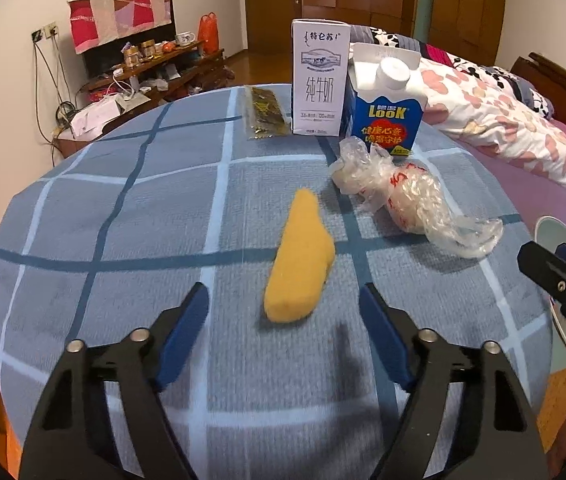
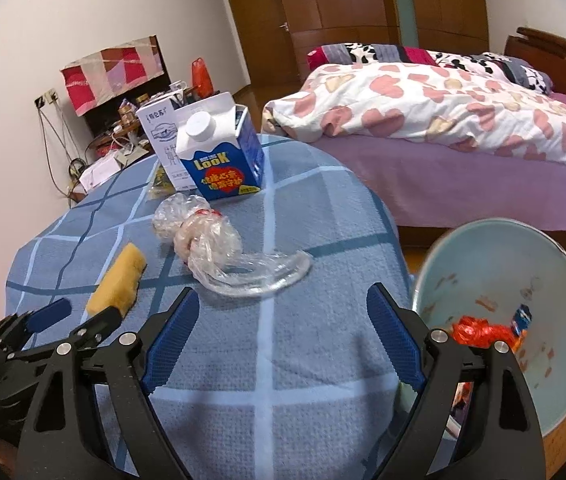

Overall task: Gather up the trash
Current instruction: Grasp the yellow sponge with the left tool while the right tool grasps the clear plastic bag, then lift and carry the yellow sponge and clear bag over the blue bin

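On the blue checked tablecloth lies a yellow sponge-like block. Its near end sits between the fingertips of my left gripper, which is open, its blue pads clear of the block. A crumpled clear plastic bag lies just ahead of my right gripper, open and empty. The bag is right of the block, and the block shows beside my left gripper. A pale blue bin stands off the table's right edge with a red wrapper inside.
A white milk carton and a blue LOOK carton stand at the table's far side, with a dark flat packet to their left. A bed lies to the right, and a cluttered shelf stands against the far wall.
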Motion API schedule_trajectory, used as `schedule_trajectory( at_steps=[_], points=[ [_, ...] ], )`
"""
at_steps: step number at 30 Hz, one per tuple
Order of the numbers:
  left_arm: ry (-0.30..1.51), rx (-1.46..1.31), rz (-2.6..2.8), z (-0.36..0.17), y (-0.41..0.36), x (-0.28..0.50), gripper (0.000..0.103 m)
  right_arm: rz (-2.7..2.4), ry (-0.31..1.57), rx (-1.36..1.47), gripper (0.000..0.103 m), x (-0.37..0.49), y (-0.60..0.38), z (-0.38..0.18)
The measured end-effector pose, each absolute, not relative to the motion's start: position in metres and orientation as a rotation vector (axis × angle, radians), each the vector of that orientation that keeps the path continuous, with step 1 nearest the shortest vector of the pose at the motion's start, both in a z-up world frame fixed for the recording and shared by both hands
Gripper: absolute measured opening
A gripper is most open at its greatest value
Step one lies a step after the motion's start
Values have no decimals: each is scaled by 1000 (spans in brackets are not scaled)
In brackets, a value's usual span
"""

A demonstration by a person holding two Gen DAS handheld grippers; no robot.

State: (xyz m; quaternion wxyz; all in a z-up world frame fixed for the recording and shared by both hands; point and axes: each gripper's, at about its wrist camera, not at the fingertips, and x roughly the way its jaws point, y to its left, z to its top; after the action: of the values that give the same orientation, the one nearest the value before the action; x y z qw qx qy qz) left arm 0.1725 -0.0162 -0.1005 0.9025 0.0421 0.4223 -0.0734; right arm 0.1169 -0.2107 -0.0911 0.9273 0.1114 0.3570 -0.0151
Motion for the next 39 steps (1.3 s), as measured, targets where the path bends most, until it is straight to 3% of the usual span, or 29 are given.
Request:
schedule_trajectory(
  at_steps=[2,6,9,16,20,26,33,39],
  points=[
    [881,78,-148,-102,-14,179,70,-22,735,222,85,123,-208,-91],
    [899,54,-161,-106,-11,190,51,-4,745,212,85,135,-201,-92],
    [904,55,-173,-108,-14,195,49,10,754,198,85,148,-195,-93],
    [898,60,-208,-106,-15,199,29,41,776,178,82,173,-181,-95],
    [892,61,-202,-105,-11,202,29,43,791,172,81,183,-175,-98],
    [904,46,-210,-109,-9,207,29,51,846,146,64,205,-166,-110],
    [920,34,-225,-112,-11,210,29,96,891,203,36,211,-169,-118],
    [910,35,-224,-110,-12,207,26,105,872,224,30,198,-168,-115]
  ],
)
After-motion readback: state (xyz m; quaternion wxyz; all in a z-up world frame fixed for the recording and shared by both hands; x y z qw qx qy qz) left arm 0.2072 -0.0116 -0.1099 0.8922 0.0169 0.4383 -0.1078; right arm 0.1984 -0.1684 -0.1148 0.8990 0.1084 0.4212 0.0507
